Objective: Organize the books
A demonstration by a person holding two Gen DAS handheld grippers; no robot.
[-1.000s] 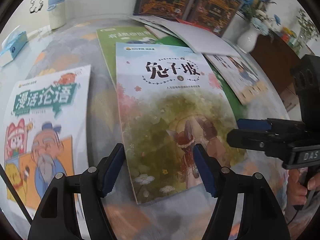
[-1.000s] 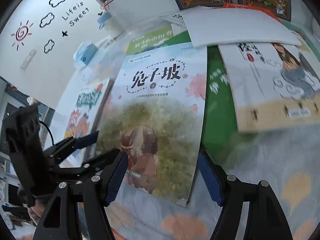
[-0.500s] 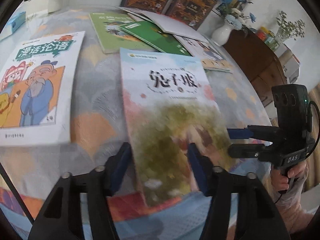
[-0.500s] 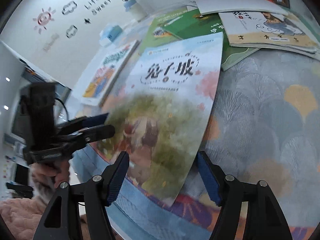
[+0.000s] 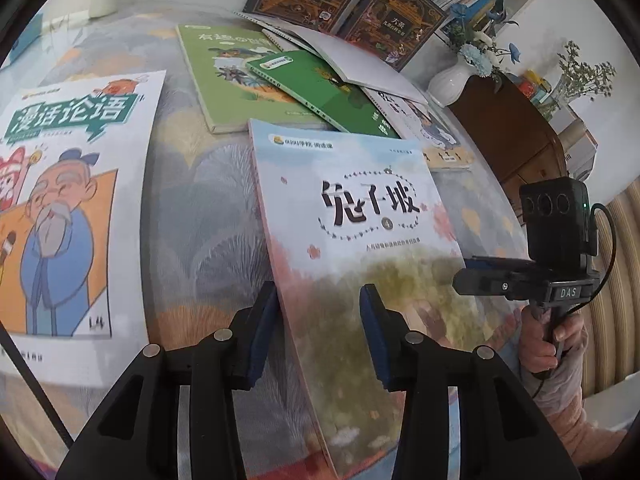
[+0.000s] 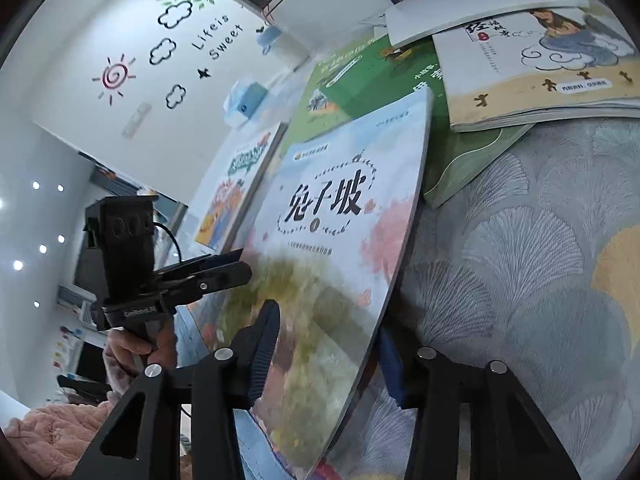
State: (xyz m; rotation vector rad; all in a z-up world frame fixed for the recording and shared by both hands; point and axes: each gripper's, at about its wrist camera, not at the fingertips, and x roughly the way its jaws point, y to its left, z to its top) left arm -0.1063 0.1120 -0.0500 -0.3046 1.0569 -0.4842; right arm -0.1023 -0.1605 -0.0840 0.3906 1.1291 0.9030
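- Left wrist view: the left tool (image 5: 318,330) now straddles the near-left edge of the pastel rabbit book (image 5: 352,240), its jaws closing with the book's spine edge between them. A second ago they stood wider, with the book lying flat further up the worktop (image 5: 192,208). The book has since come towards the worktop's near edge, and its near end now looks raised off the cloth.
- The cartoon sage book (image 5: 68,200) lies flat at the worktop's left edge, as before; the green books (image 5: 240,80) overlap at the far side.
- The right tool (image 5: 466,276) sits at the book's right edge, nearer than earlier.
- Right wrist view: the right tool (image 6: 328,344) is closing over the book's (image 6: 340,216) right edge; the right finger is largely hidden under the cover, so actual contact is unclear.
- The left tool (image 6: 240,262) meets the book's left edge.
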